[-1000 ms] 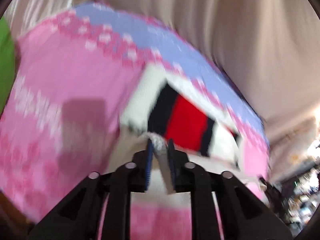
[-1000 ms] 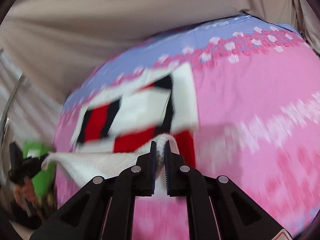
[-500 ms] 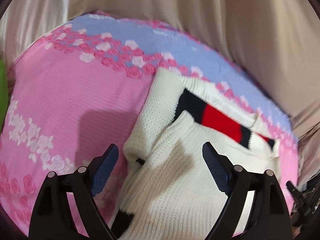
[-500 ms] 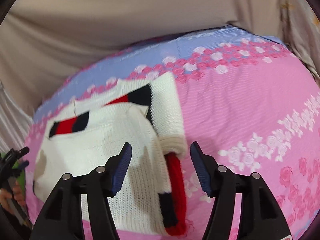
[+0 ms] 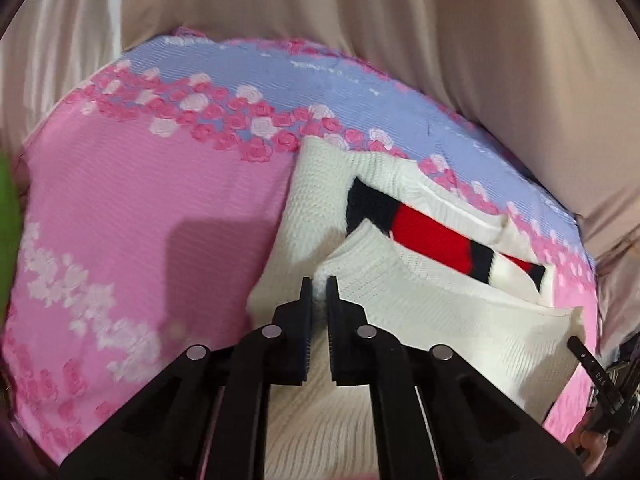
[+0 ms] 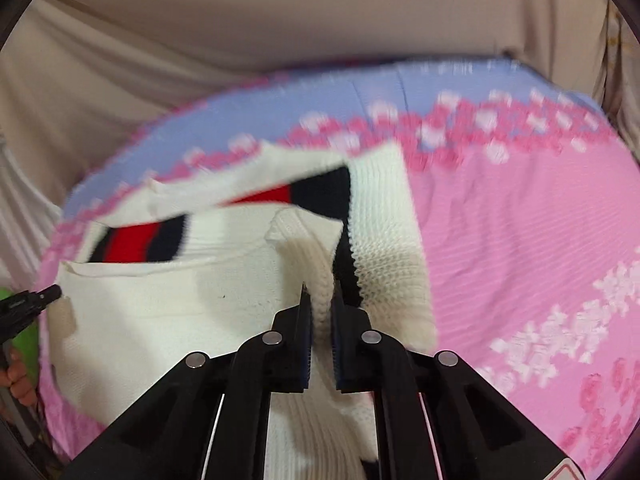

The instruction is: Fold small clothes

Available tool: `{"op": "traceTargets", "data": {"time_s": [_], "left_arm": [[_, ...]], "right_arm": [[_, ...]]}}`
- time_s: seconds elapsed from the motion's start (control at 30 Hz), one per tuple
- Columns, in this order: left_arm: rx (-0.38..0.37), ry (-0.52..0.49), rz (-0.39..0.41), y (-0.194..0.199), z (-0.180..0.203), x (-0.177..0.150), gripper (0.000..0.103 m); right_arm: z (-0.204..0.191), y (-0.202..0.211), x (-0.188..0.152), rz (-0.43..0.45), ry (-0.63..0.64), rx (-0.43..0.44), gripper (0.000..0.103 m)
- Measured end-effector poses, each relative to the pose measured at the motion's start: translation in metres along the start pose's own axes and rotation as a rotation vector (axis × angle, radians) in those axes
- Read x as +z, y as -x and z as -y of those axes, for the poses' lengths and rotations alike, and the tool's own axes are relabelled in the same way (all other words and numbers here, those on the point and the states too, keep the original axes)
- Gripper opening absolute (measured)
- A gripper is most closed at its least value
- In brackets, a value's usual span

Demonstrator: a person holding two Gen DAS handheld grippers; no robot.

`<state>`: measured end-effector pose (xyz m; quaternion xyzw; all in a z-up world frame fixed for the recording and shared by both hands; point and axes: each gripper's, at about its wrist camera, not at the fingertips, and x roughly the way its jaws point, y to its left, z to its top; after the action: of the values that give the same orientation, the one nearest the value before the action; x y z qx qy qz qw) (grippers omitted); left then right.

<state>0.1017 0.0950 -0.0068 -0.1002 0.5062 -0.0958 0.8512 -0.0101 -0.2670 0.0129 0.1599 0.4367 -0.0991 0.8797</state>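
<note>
A small white knit sweater (image 5: pixel 440 312) with red and navy stripes lies partly folded on a pink and lilac flowered bedsheet (image 5: pixel 140 208). My left gripper (image 5: pixel 319 284) is shut on the white knit of its left fold edge. In the right wrist view the sweater (image 6: pixel 168 312) lies at centre left, and my right gripper (image 6: pixel 319 292) is shut on a ribbed white edge of it, next to a folded sleeve (image 6: pixel 384 240). The other gripper's tip shows at the left edge of that view (image 6: pixel 36 300).
Beige curtain fabric (image 5: pixel 400 20) hangs behind the bed, also in the right wrist view (image 6: pixel 240 20). A green object (image 5: pixel 6 240) sits at the far left edge. A hand shows at the lower left of the right wrist view (image 6: pixel 20 376). The sheet (image 6: pixel 540 260) stretches to the right.
Half a second ago both grippers were open over the sweater. Both have now closed on its white knit edges.
</note>
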Motion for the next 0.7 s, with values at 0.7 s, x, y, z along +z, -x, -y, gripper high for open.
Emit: {"op": "traceTargets", "data": {"time_s": [0.7], "left_arm": [[0.132,0.059,0.051,-0.041,-0.007,0.127,0.0]], "right_arm": [[0.066,0.007,0.081,0.113,-0.217,-0.028,0.006]]}}
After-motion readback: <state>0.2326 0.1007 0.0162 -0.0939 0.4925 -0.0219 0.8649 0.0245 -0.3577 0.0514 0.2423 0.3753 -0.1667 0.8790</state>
